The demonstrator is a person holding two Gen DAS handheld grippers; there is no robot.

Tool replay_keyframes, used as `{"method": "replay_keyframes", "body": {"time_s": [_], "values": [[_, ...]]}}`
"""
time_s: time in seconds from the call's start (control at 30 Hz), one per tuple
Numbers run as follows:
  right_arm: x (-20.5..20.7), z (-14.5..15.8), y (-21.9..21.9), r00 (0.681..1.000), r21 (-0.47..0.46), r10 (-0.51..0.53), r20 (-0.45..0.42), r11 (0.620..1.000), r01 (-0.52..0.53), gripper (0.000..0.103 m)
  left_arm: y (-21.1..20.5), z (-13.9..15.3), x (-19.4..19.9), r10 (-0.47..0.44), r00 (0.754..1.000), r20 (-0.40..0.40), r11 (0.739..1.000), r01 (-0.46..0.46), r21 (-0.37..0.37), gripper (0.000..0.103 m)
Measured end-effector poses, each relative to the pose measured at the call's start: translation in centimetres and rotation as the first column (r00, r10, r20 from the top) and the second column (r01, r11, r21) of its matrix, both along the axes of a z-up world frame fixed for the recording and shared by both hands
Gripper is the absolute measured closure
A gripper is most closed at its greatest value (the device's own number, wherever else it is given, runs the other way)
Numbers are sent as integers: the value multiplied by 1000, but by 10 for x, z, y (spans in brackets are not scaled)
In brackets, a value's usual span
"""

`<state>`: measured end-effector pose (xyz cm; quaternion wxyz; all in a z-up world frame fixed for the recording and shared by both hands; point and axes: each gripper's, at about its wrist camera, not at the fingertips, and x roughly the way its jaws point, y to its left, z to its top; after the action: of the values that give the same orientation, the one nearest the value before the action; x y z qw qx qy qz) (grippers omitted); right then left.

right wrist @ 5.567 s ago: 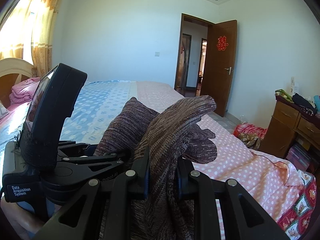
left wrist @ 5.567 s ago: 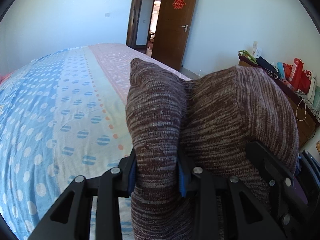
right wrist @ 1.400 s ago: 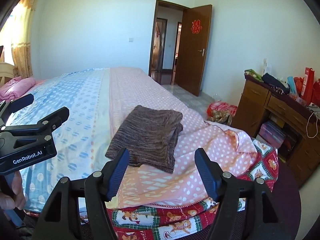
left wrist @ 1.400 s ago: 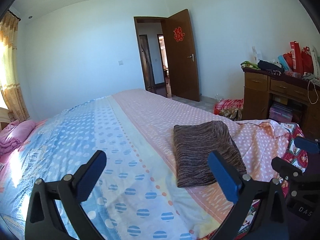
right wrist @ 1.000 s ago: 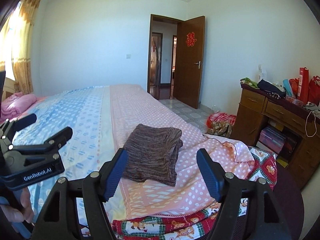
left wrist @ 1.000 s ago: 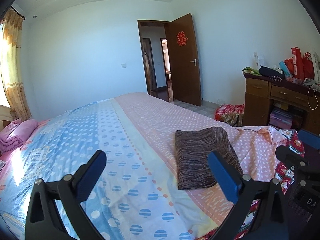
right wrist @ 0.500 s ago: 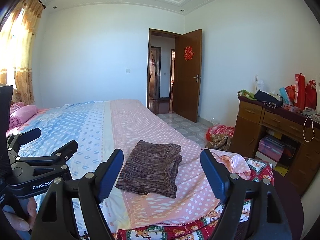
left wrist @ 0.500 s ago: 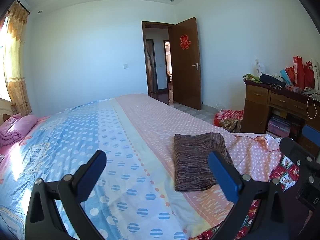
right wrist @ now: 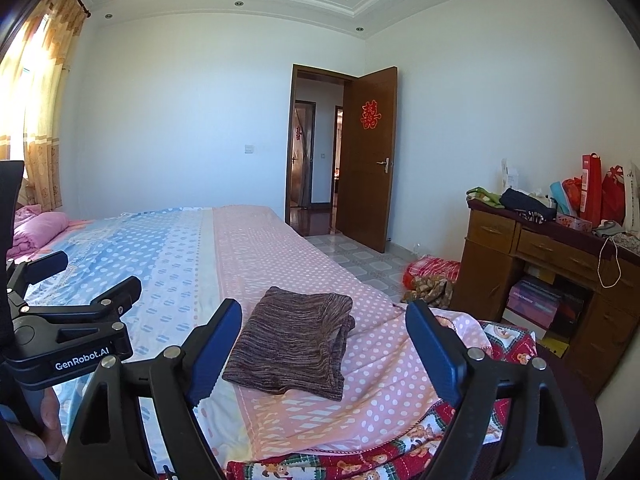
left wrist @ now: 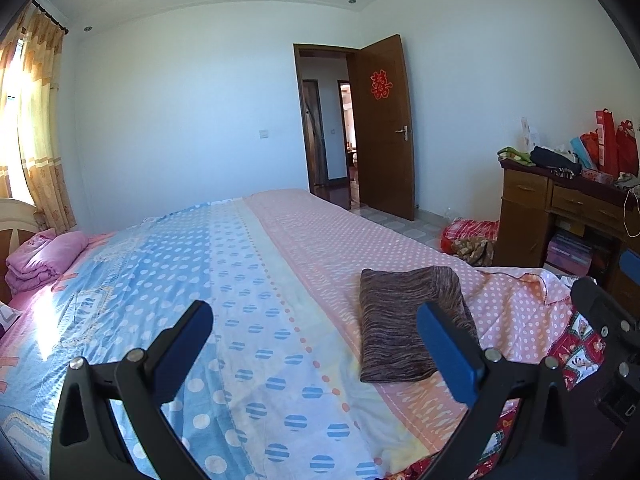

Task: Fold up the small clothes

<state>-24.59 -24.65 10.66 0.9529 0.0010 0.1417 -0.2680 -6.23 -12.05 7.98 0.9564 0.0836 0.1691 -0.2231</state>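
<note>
- While both grippers hang off the near edge of the bed [right wrist: 168, 264], a pink quilt [left wrist: 44, 256] sits folded at the bed's far left end, by the headboard.
- Curtain [left wrist: 40, 120] on the left wall, sunlit.
- Left gripper [left wrist: 314, 322]: jaws wide apart, nothing between them, blue pads showing; a hand [right wrist: 40, 428] grips its handle at the left edge of the right wrist view.
- Bed cover: blue dotted part on the left, pink dotted part on the right, pale strip between.
- Folded brown knit garment [right wrist: 292, 344] lies flat on the pink part, near the bed's near edge and right side, touching neither gripper; layered open edges face right in the right wrist view.
- Right gripper [right wrist: 324, 344]: jaws apart and have just been opening wider; the garment shows through the gap but lies well beyond the pads, not held.
- Red patterned blanket [right wrist: 360, 464] hangs under the pink cover at the near right corner of the bed.
- Open brown door [right wrist: 368, 160] with a red paper cutout on the far wall.
- Red cloth bundle [right wrist: 428, 276] on the tiled floor between bed and dresser.
- Wooden dresser [right wrist: 540, 264] at right, with bags and clothes on top.
</note>
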Motion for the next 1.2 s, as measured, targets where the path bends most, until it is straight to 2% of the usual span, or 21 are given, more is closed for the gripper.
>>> {"method": "replay_keyframes", "body": {"time_s": [1.2], "values": [[-3,-7,-7,1000,36,-1,-11,999,2,18,-1,3,-2,1,1000,14,1000,-1,25,0]]}}
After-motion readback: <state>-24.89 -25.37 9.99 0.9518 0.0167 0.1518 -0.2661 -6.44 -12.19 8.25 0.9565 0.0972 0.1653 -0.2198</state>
